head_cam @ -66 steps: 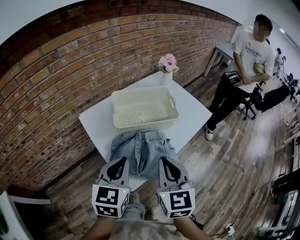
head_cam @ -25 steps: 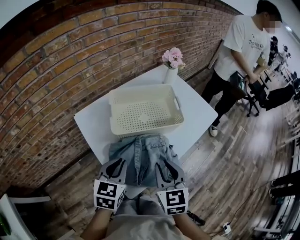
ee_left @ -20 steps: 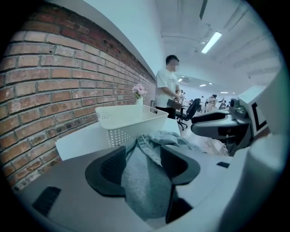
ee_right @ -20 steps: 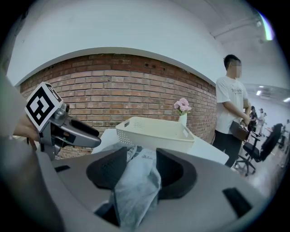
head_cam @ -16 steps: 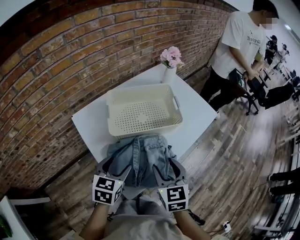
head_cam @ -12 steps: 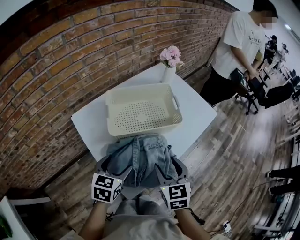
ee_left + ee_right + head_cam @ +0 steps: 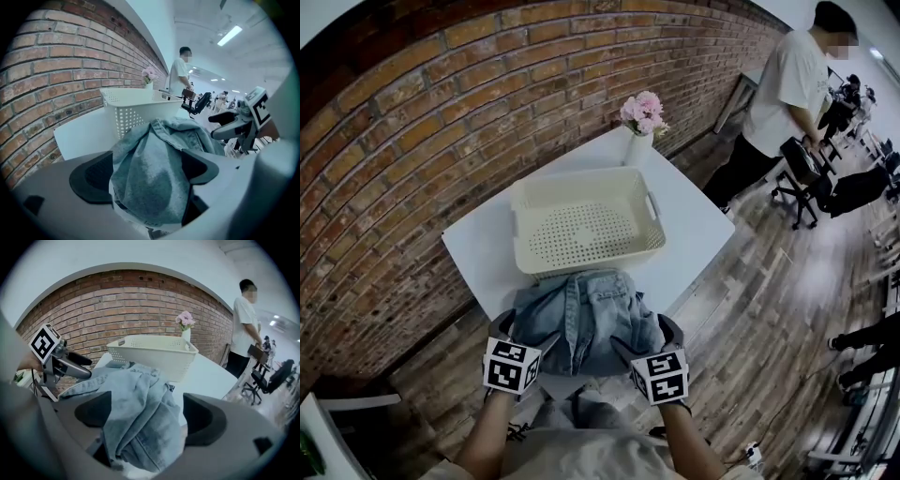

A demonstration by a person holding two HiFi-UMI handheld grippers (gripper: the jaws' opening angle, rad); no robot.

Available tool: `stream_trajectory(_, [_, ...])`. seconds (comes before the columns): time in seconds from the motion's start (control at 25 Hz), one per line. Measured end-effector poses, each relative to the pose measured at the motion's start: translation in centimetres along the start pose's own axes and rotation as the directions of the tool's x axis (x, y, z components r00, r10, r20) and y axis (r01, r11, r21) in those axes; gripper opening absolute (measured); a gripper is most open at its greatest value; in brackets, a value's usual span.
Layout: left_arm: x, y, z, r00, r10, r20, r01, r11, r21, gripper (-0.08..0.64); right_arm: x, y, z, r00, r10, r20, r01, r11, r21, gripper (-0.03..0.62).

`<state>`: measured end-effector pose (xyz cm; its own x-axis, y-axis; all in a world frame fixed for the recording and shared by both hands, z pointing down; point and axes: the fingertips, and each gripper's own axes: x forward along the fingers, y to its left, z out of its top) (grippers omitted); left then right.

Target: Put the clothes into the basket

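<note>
Lower now, my left gripper (image 7: 523,336) and right gripper (image 7: 645,339) have just been opening; each stands wide, denim clothes (image 7: 581,317) bunched between its jaws (not pinched), lying on the table (image 7: 487,251) just before the basket (image 7: 595,260).

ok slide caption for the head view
The left tongs and right tongs, jaws just opened, straddle the near edge of the denim garment before the empty basket.

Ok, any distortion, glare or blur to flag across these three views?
Head view: strong fisheye bows the brick wall, and the wooden floor at right looks smeared. Left gripper view: the ceiling light blows out, corners are black. Right gripper view: round dark vignette; the denim clothes up close look slightly soft, the basket sharp.
</note>
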<state>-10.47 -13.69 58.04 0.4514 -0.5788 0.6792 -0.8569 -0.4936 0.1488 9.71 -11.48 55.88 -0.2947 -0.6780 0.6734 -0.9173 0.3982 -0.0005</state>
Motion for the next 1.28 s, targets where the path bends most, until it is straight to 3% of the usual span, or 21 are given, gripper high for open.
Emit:
stream_trajectory(0.4, [3.0, -0.5, -1.9, 0.985, -0.084, -0.154, 0.081, 0.996, -0.022, 0.492, 2.4, -0.9, -3.7, 0.983, 0.055, -0.174, -0.039, 0.995, 0.092, 0.508])
stream_trajectory(0.64, [4.3, -0.7, -2.9, 0.967, -0.127, -0.223, 0.119, 0.992, -0.05, 0.503, 4.1, -1.2, -4.9, 0.96, 0.148, -0.237, -0.114, 0.982, 0.152, 0.546])
stream_trajectory(0.96, [5.9, -1.0, -4.4, 0.936, -0.224, -0.273, 0.194, 0.972, -0.133, 0.506, 6.5, 0.8, -6.6, 0.881, 0.365, -0.302, -0.292, 0.921, 0.259, 0.569])
stream_trajectory(1.28, [6.9, -2.5, -4.3, 0.912, -0.292, -0.289, 0.253, 0.953, -0.164, 0.502, 7.4, 2.5, -6.8, 0.818, 0.476, -0.322, -0.396, 0.873, 0.284, 0.558])
